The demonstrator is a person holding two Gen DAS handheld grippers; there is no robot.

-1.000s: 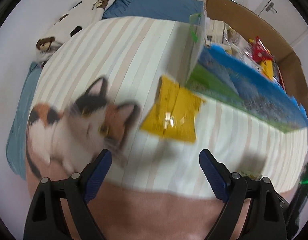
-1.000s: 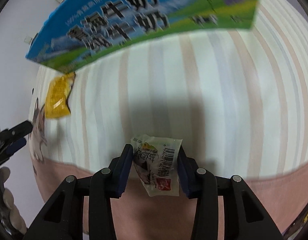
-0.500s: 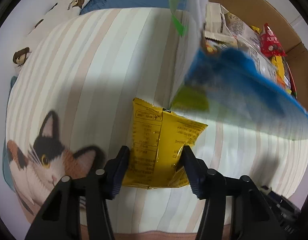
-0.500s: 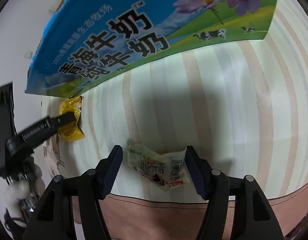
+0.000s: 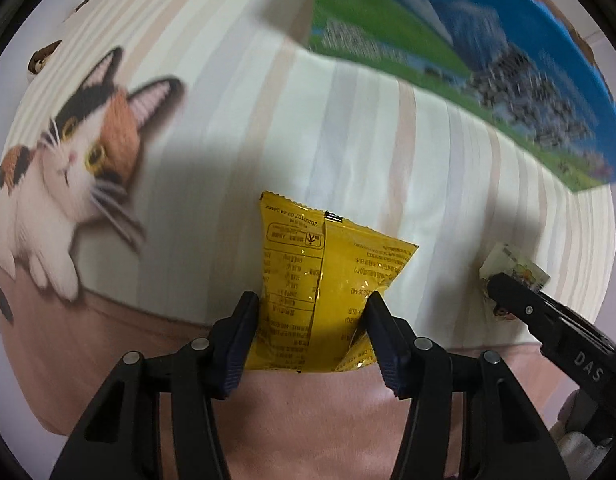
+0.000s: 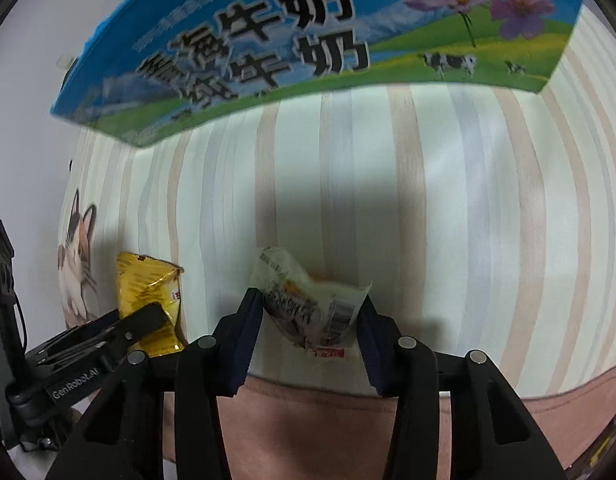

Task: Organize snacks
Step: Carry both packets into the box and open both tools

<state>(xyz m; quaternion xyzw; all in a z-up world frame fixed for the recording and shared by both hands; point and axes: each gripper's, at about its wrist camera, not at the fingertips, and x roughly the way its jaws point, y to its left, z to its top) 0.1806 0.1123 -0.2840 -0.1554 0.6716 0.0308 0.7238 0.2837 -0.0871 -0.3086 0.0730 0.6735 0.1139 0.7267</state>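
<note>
Left tool: My left tool is squeezed in on the crinkly yellow foil snack bag. Both dark pads press the bag's sides, so I have hold of it.

Right tool: My right tool is closing at this moment on the small white plastic snack packet with printed writing. The packet sits between the pads and looks bent, so I think the pads are pressing on it already.

Big box: The tall blue and green cardboard milk box with cows and purple flowers on it stands on the bed. I use it as my marker.

Where the snacks are: Both snacks are in front of the milk box, near the edge of the striped part. The white packet is closer to the middle of the box front. The yellow bag is off to its left end.

Bed cover: The soft striped blanket with a calico cat picture lies under everything. The cat picture is further left of the box than the yellow bag.

Why held this way: I point both tools down so the pads can pinch each flat bag by its sides.

What I think comes next: Lift both snacks and carry them toward the milk box, where I guess they belong.

What could go wrong: The foil is slippery and could slide out.
</note>
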